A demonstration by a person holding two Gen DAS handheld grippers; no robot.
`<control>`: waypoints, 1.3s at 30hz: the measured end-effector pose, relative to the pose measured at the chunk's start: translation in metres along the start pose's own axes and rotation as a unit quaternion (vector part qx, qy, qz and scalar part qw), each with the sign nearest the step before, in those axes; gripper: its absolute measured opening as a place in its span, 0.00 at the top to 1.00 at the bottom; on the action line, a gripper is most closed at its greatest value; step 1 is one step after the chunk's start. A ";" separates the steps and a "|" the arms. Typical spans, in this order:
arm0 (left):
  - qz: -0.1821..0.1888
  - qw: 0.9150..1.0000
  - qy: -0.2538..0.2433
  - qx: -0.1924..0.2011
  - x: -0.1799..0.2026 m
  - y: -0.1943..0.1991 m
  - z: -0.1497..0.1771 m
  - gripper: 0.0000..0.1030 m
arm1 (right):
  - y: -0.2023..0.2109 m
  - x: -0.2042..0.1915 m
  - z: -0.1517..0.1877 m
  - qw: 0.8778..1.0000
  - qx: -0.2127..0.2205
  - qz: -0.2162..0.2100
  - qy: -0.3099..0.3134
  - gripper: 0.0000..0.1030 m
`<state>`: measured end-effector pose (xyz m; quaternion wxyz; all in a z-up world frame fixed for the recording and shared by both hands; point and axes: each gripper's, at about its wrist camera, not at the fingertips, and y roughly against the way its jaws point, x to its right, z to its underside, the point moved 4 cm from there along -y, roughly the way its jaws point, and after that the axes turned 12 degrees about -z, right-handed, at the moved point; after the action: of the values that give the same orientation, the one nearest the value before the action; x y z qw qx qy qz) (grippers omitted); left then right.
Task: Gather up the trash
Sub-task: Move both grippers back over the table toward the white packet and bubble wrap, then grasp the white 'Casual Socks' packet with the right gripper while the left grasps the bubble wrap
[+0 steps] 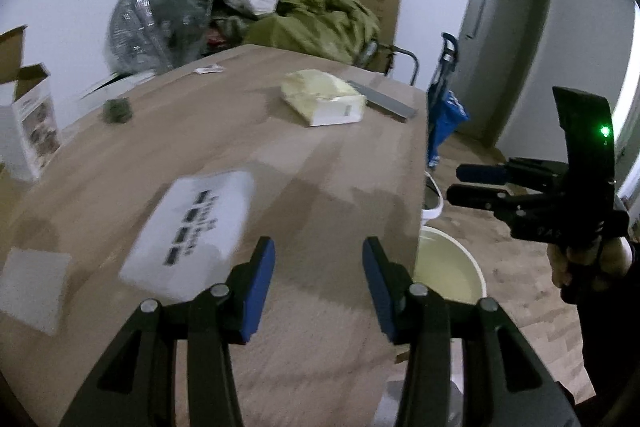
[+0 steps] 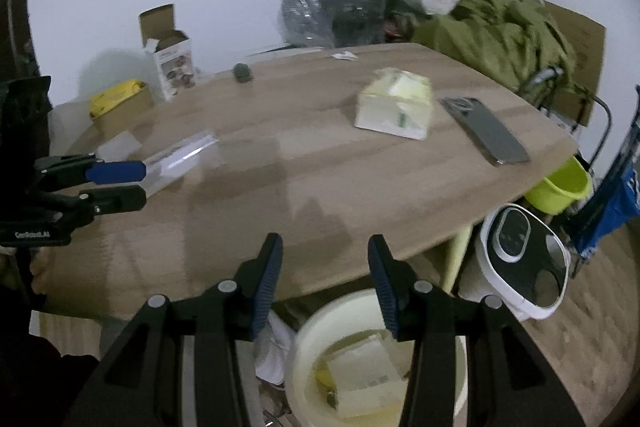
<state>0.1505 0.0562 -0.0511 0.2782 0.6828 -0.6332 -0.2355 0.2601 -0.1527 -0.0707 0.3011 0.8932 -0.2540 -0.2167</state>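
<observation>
My left gripper (image 1: 319, 259) is open and empty above the wooden table (image 1: 248, 131), next to a white labelled packet (image 1: 192, 231) on its left. A flat white paper piece (image 1: 34, 287) lies further left. A yellow-white tissue pack (image 1: 324, 101) and a small dark crumpled scrap (image 1: 117, 110) lie farther back. My right gripper (image 2: 324, 263) is open and empty, held above a cream trash bin (image 2: 380, 363) on the floor that holds yellowish paper. The bin also shows in the left wrist view (image 1: 448, 269). The right gripper shows there too (image 1: 466, 185), off the table's right edge.
A phone (image 2: 486, 131) lies near the table's right edge. A white appliance (image 2: 524, 263), a green bucket (image 2: 560, 185) and a blue bag (image 2: 612, 203) stand on the floor to the right. Boxes (image 2: 170, 47), a wrapped fan (image 2: 320, 7) and olive cloth (image 2: 492, 31) crowd the back.
</observation>
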 end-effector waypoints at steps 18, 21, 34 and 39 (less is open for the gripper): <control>-0.091 0.992 0.086 0.007 -0.091 0.039 0.031 0.56 | -0.075 -0.065 -0.042 0.994 -0.031 -0.079 0.064 0.59; -0.108 0.989 0.102 0.005 -0.105 0.045 0.036 0.56 | -0.091 -0.078 -0.047 0.992 -0.041 -0.099 0.069 0.44; -0.165 0.975 0.149 -0.003 -0.163 0.059 0.056 0.56 | -0.154 -0.124 -0.058 0.973 -0.078 -0.214 0.039 0.21; -0.191 0.970 0.152 -0.013 -0.187 0.050 0.049 0.56 | -0.166 -0.126 -0.070 0.971 -0.069 -0.230 0.016 0.12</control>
<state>0.0645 0.2362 -0.0586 0.3301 0.8153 -0.4379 -0.1858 0.2540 0.0658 -0.0980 0.3083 0.9081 -0.0213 -0.2826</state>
